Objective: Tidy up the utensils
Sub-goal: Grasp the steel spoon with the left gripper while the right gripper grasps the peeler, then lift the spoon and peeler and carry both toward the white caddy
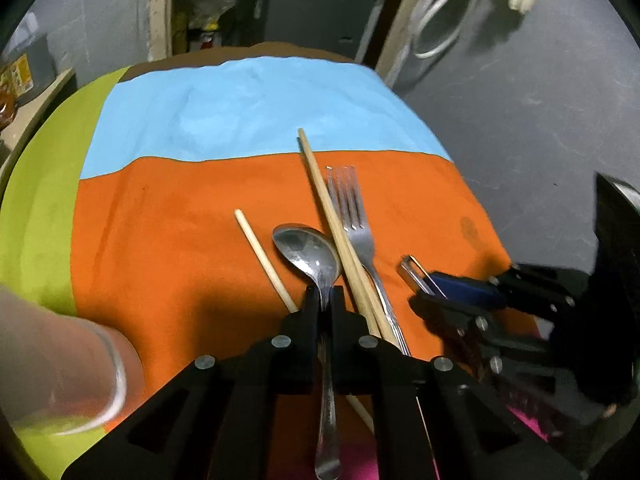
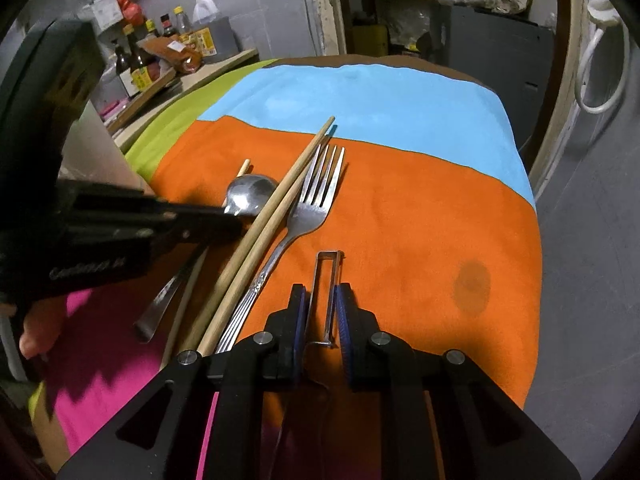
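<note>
A metal spoon (image 1: pixel 308 252) lies on the orange cloth (image 1: pixel 180 240), and my left gripper (image 1: pixel 323 300) is shut on its neck. Beside it lie a single chopstick (image 1: pixel 264 258), a chopstick pair (image 1: pixel 332 224) and a fork (image 1: pixel 356 224). My right gripper (image 2: pixel 323 304) is shut on a blue-handled peeler (image 2: pixel 328 280), whose metal blade frame sticks forward. In the left wrist view the peeler (image 1: pixel 416 274) and the right gripper (image 1: pixel 460 300) sit at the right. In the right wrist view the left gripper (image 2: pixel 224 220) covers the spoon (image 2: pixel 250 196) neck, next to the chopstick pair (image 2: pixel 288 196) and the fork (image 2: pixel 316 200).
The table carries a cloth with orange, blue (image 1: pixel 240 108), green (image 1: pixel 44 200) and pink (image 2: pixel 104 352) panels. A dark stain (image 2: pixel 472 282) marks the orange at the right. Bottles (image 2: pixel 140 64) stand on a shelf at the far left. The table's right edge drops to a grey floor (image 1: pixel 540 120).
</note>
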A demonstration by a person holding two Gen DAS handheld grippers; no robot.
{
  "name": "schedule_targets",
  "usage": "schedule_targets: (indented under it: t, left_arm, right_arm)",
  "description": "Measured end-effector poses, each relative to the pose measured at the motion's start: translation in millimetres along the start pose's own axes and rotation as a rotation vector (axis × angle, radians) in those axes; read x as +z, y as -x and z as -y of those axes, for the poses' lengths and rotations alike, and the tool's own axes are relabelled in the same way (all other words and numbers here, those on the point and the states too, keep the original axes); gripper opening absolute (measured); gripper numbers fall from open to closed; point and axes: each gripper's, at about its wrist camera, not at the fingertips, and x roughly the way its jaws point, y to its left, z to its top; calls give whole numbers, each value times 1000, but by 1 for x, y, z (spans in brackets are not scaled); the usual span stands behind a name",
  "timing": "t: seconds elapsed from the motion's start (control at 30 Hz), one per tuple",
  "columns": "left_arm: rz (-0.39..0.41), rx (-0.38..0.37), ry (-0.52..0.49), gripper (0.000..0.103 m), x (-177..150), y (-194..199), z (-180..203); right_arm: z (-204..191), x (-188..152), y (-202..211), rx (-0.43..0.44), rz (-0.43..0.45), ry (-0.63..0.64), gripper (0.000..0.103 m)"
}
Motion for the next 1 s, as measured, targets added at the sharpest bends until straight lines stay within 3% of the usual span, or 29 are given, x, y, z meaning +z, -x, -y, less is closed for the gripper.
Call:
schedule_targets:
  t: [0.23,0.47,0.83,1.0]
  left_arm:
    - [76,-36,-14,0,-21,19,10]
    - [271,-24,-47,0,-46,53,24]
    - [612,85,-60,0,-69,107,40]
    - [730,125,-48,0,-74,131,41]
  right_arm:
    - [5,-11,15,42,62,-47,10]
    - [-5,-23,42,0,189,-23,10]
    - [-46,-35,92,-93,537,58,10]
    - [-68,-31,104,-118,677,83,10]
